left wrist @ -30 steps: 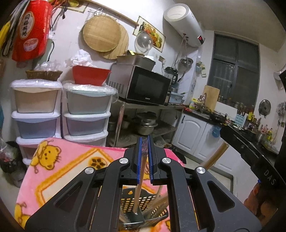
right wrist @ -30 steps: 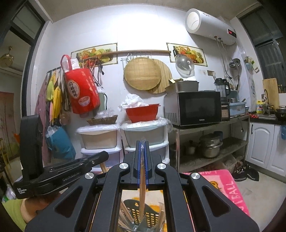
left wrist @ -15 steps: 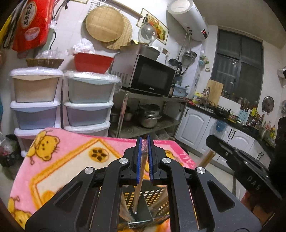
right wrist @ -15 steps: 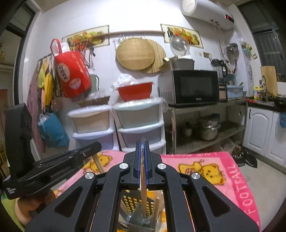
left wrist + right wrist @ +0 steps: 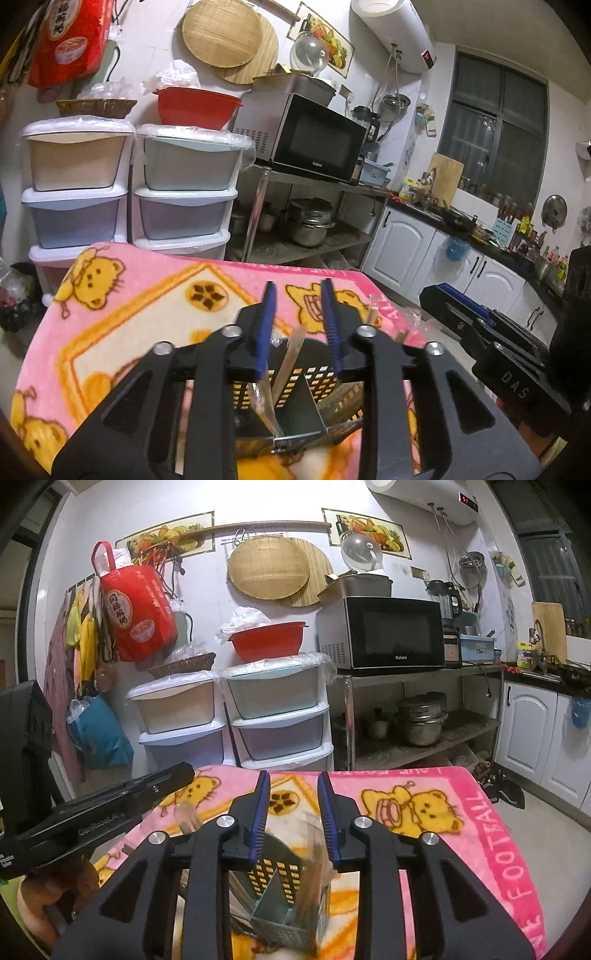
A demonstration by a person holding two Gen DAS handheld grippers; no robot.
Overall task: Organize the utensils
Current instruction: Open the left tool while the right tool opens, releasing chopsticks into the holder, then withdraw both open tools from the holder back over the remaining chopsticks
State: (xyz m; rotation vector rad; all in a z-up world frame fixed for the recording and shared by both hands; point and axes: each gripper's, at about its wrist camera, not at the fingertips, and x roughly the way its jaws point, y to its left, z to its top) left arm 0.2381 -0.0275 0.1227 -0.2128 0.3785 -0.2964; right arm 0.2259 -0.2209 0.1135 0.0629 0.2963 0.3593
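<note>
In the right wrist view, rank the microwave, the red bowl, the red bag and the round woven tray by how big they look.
1. Microwave, largest.
2. Red bag and round woven tray look about alike, so no ranking between them.
3. Red bowl, smallest.

Fleecy blanket (image 5: 147, 295), perforated plastic caddy (image 5: 295, 384)

I read "Galanz" on the black-fronted steel microwave (image 5: 384, 635), "FOOTBALL" on the pink bear-print blanket (image 5: 517, 853), "DAS" on the right gripper (image 5: 454, 301).
</note>
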